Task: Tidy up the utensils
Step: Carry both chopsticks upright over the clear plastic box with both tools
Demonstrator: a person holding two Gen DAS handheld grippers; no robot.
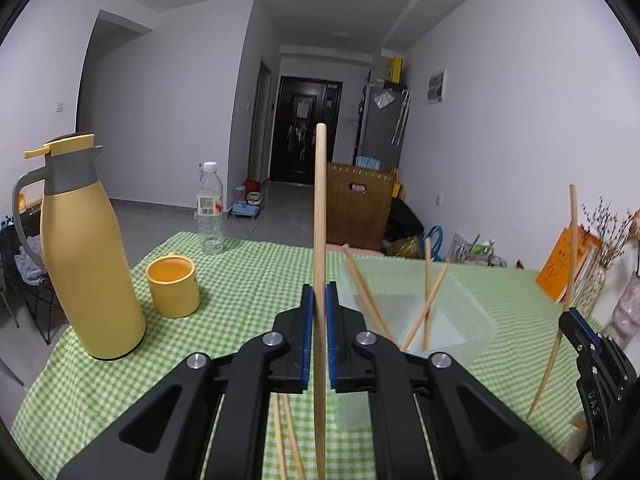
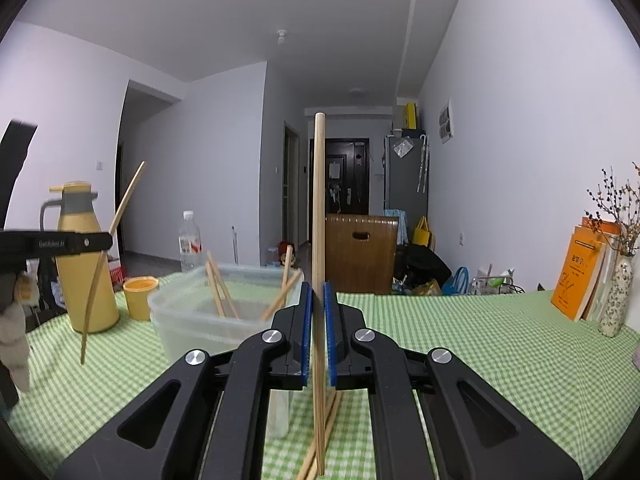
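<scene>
I have each hand-held gripper clamped on an upright chopstick: left [image 1: 319, 312] on one chopstick [image 1: 320, 208], right [image 2: 319, 312] on another [image 2: 319, 200], above the surface [image 2: 460, 340].

I see a green-and-white checked cloth [image 1: 240, 280], a mustard-yellow flask [image 1: 88, 264] with grey collar, a yellow cup [image 1: 173, 287], pale tan chopsticks [image 1: 430, 300], and blue pads [image 1: 308, 332] on black fingers.

A tall yellow thermos jug [image 1: 90, 256] stands beside a yellow cup [image 1: 173, 286]; a clear plastic bottle [image 1: 210, 210] stands behind on the green checked tablecloth [image 1: 248, 280].
</scene>
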